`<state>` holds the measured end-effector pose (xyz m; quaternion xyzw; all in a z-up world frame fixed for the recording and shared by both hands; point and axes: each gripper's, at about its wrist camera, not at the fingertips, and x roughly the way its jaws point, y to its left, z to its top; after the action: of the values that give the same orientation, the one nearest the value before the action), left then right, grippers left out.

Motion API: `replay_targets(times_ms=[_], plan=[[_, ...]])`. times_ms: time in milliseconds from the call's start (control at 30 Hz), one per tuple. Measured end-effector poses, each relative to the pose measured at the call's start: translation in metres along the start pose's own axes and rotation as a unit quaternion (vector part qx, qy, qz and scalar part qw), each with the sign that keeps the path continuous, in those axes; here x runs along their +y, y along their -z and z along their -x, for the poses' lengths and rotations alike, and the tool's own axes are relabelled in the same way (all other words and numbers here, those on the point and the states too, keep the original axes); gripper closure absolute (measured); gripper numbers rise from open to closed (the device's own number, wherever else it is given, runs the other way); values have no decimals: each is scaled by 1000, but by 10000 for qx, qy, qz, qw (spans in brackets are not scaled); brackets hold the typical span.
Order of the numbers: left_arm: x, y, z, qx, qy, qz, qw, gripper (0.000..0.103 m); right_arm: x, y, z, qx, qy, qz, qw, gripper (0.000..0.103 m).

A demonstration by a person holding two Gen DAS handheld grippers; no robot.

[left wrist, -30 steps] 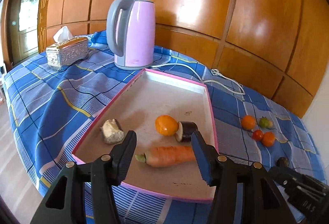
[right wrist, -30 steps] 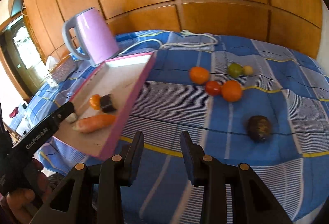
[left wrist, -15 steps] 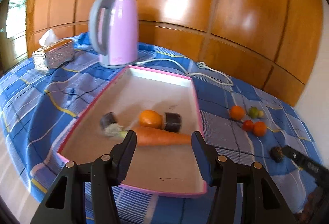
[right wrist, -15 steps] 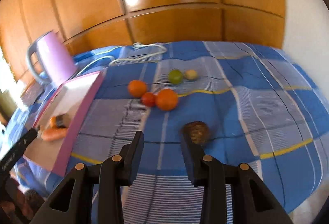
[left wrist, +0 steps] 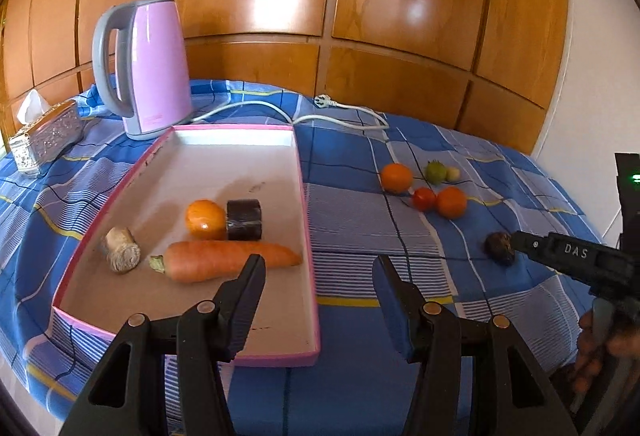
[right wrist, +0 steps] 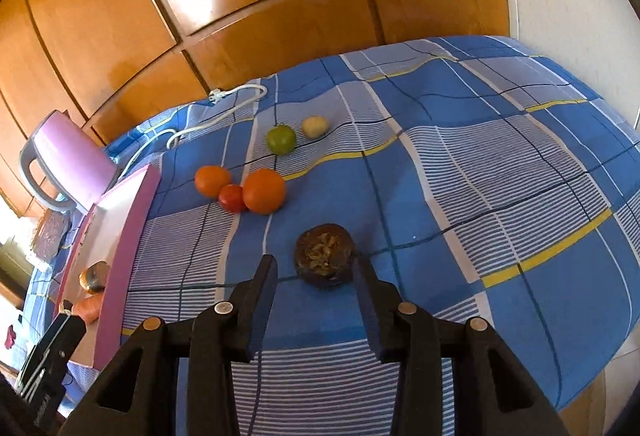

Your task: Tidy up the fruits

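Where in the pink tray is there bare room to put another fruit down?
The tray's far half, toward the kettle, is bare. The near strip, between the carrot and front rim, is also free. The middle is crowded: orange, dark roll, beige piece.

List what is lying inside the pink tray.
Inside the pink tray lie a carrot, an orange fruit touching a dark cylindrical piece, and a pale stubby piece. The left gripper's jaws hide part of the tray's near floor.
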<state>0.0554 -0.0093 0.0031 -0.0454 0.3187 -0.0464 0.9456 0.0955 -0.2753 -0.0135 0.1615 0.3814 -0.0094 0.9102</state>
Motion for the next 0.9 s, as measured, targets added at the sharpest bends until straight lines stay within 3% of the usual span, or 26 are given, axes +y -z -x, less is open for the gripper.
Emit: replay_targets(times_ms=[233, 600, 900], plan=[[-2, 1, -1, 4, -17, -26, 10000, 45, 2, -5, -13, 95, 135, 90, 9998, 63], [-6, 2, -4, 32, -40, -99, 9999, 44, 18, -3, -40, 350, 684, 697, 9946, 60], [-14, 5, -7, 90, 115, -275, 9995, 45, 12, -8, -42, 288, 554, 584, 9963, 62]])
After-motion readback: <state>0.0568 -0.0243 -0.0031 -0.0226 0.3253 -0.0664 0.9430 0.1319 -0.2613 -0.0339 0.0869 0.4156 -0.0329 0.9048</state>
